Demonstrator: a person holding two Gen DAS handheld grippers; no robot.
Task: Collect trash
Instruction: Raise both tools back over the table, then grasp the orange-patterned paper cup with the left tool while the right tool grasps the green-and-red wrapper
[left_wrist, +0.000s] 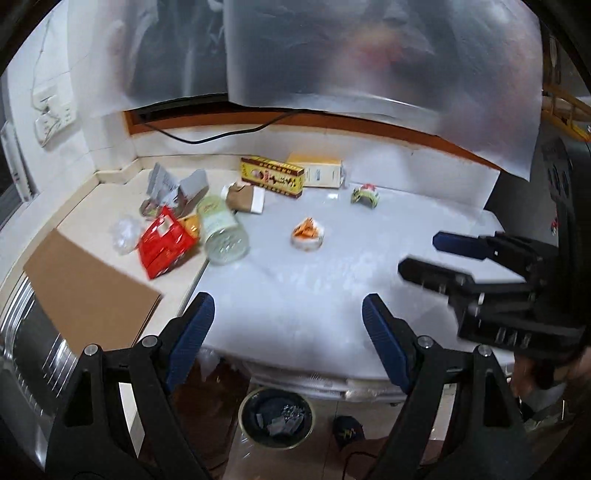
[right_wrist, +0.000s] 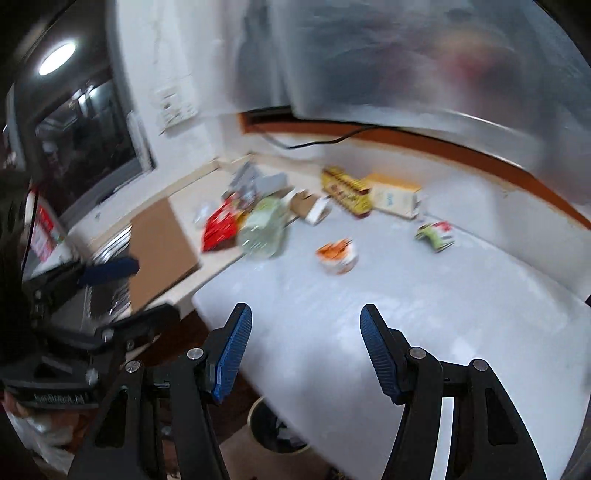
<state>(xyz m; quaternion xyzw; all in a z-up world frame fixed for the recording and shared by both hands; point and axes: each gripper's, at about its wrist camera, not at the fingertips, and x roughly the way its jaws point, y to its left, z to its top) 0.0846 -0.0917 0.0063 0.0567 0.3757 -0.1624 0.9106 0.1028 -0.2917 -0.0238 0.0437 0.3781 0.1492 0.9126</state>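
Left gripper (left_wrist: 288, 325): bottom centre of the left wrist view, blue pads spread wide apart, nothing between them.
Right gripper (right_wrist: 306, 336): bottom centre of the right wrist view, pads apart, empty; also seen at right edge of the left wrist view.
Desk (left_wrist: 314, 280): white covered surface, centre of frame, pale counter strip along its left.
Trash, left cluster: red packet (left_wrist: 164, 242), clear plastic bottle (left_wrist: 223, 230) lying on its side, brown paper cup (left_wrist: 245, 197), grey cartons (left_wrist: 177, 184), crumpled clear wrap (left_wrist: 123, 234).
Trash, back row: yellow-red box (left_wrist: 273, 177) just in front of white-yellow box (left_wrist: 319, 170).
Trash, centre: orange-white tub (left_wrist: 308, 234), standing alone.
Trash, right: green-white wrapper (left_wrist: 365, 195).
Cardboard sheet (left_wrist: 92, 291): left, over sink edge.
Waste bin (left_wrist: 275, 417): floor, bottom centre, below desk edge.
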